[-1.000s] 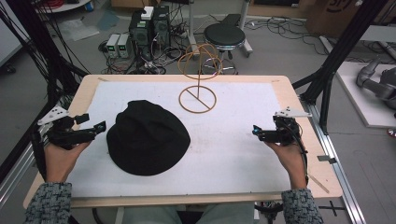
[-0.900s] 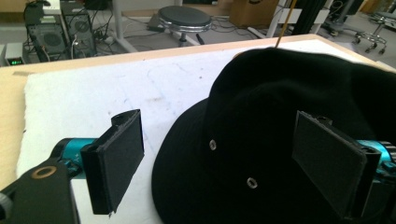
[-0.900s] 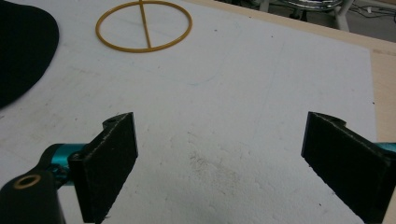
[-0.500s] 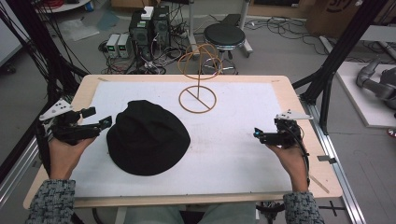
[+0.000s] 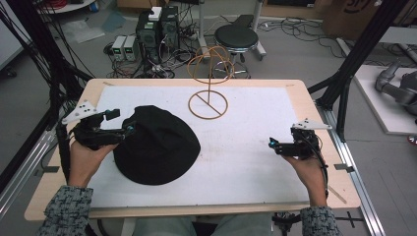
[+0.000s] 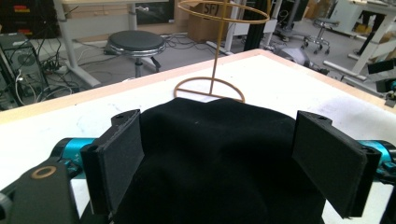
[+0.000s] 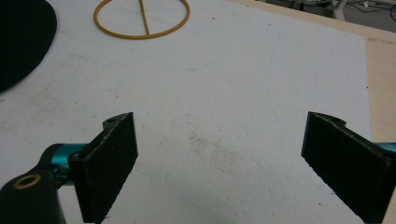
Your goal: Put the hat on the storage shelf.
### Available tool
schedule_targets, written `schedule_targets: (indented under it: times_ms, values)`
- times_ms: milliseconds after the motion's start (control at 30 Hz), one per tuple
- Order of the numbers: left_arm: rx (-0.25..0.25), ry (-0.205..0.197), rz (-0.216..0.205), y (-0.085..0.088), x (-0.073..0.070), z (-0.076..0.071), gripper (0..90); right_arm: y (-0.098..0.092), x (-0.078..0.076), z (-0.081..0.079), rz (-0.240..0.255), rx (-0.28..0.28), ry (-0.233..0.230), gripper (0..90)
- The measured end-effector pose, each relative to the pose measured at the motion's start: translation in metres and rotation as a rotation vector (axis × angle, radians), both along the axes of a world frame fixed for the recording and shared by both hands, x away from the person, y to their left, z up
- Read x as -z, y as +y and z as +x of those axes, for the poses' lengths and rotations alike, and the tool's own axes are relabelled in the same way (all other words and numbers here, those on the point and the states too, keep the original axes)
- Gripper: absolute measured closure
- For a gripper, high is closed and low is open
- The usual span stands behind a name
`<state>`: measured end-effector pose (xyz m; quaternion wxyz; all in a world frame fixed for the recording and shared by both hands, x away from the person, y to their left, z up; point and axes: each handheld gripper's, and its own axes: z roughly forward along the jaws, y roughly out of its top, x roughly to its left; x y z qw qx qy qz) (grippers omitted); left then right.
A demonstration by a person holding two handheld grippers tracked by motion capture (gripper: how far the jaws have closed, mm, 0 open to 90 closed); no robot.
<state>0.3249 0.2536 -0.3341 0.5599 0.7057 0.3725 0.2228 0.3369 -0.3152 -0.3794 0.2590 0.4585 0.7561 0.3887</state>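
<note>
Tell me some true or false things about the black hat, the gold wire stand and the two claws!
1. The black hat lies flat on the white table cover. True.
2. The hat already sits on the gold wire hat stand. False: the stand is bare, and the hat lies on the cover nearer the person.
3. The left claw is open, with the hat's edge between its jaws. True.
4. The right claw is squeezing the hat. False: it is open over bare cover, far from the hat.
5. The stand is at the far side of the table. True.
</note>
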Motion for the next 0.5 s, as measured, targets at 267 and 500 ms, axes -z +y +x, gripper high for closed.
schedule_targets:
  times_ms: [267, 500]
  values:
    - [0.014, 0.006, 0.019, -0.016, 0.007, 0.009, 16.5, -0.001, 0.001, -0.005, -0.002, 0.003, 0.004, 10.3]
    - [0.003, 0.000, 0.026, -0.024, 0.010, 0.014, 15.8, -0.003, 0.001, -0.010, -0.003, 0.009, 0.007, 10.3]
